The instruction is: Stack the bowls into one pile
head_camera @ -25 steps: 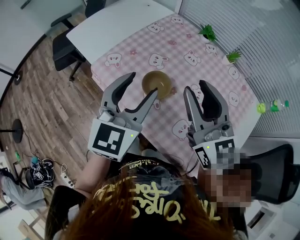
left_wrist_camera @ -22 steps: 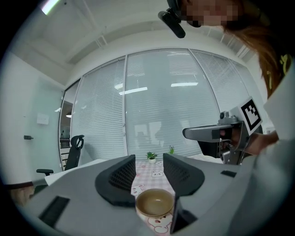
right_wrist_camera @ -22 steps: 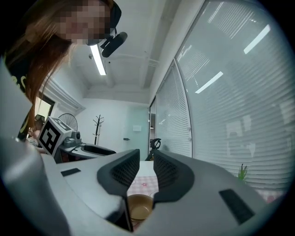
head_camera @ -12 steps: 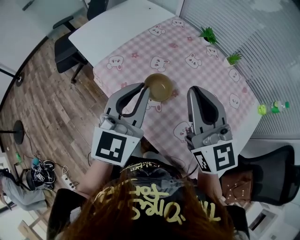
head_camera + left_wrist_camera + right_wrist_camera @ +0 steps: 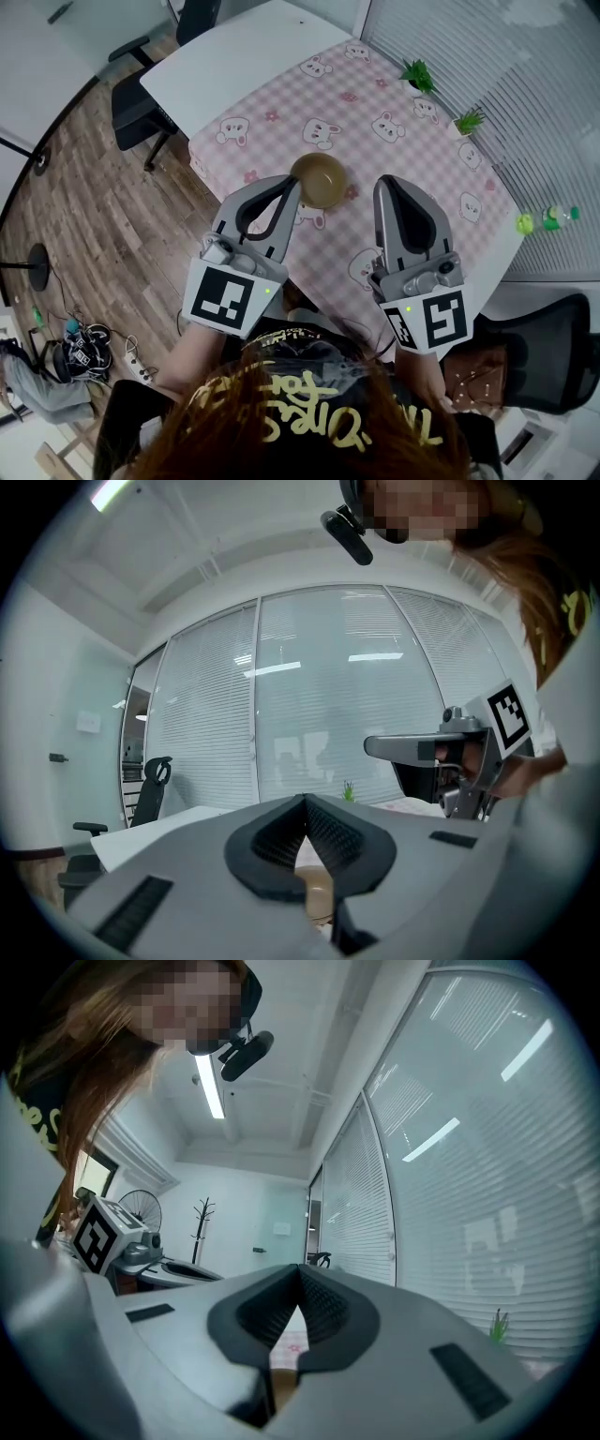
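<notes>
Midair, left gripper (image 5: 292, 184), right gripper (image 5: 383, 184) just closed

The pink checked tablecloth (image 5: 272, 122) lies bare around the round tan bowl (image 5: 320, 181). Only a small green potted plant (image 5: 415, 70) and a second potted plant (image 5: 468, 119) stand along the far right edge, well apart from the bowl.

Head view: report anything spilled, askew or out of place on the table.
Nothing stands out. The tan bowl sits upright on the pink tablecloth with no spill around it, and both small potted plants stand upright by the window-side edge.
</notes>
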A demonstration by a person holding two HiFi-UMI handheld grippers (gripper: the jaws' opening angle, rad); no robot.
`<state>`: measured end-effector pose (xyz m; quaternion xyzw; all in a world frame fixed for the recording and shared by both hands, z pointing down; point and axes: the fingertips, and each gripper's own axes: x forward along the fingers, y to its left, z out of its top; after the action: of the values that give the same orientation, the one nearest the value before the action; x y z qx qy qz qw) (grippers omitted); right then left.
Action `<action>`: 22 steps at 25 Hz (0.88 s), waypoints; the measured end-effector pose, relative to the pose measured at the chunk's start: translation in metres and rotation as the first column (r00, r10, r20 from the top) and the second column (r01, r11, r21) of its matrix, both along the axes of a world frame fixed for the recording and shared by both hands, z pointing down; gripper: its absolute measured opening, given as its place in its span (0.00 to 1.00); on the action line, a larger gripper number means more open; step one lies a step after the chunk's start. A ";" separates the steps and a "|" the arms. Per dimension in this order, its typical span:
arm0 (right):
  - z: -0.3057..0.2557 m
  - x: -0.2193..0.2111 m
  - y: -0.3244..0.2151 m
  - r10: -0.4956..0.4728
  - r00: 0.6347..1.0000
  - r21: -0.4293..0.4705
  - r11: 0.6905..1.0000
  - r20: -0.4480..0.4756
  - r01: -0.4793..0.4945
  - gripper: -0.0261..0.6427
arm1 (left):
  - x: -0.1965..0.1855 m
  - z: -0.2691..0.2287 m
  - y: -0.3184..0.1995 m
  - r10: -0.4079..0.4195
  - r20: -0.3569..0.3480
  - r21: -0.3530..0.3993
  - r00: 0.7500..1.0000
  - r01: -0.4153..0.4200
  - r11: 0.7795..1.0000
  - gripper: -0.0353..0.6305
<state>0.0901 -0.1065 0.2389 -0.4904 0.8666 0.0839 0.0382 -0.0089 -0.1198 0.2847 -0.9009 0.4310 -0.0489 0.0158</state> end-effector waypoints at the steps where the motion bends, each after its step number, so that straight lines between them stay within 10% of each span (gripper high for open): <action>1: 0.001 0.000 0.000 0.001 1.000 -0.004 1.000 0.001 -0.001 0.04 | 0.000 0.000 -0.001 -0.001 0.001 0.002 1.000 0.001 1.000 0.05; 22: 0.017 0.004 -0.003 -0.008 1.000 -0.093 0.996 0.019 0.010 0.04 | 0.005 0.002 -0.008 -0.011 0.005 0.001 1.000 0.011 1.000 0.05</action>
<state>0.0936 -0.1099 0.2560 -0.4884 0.8714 0.0389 0.0238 -0.0040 -0.1278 0.2864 -0.8983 0.4361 -0.0512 0.0170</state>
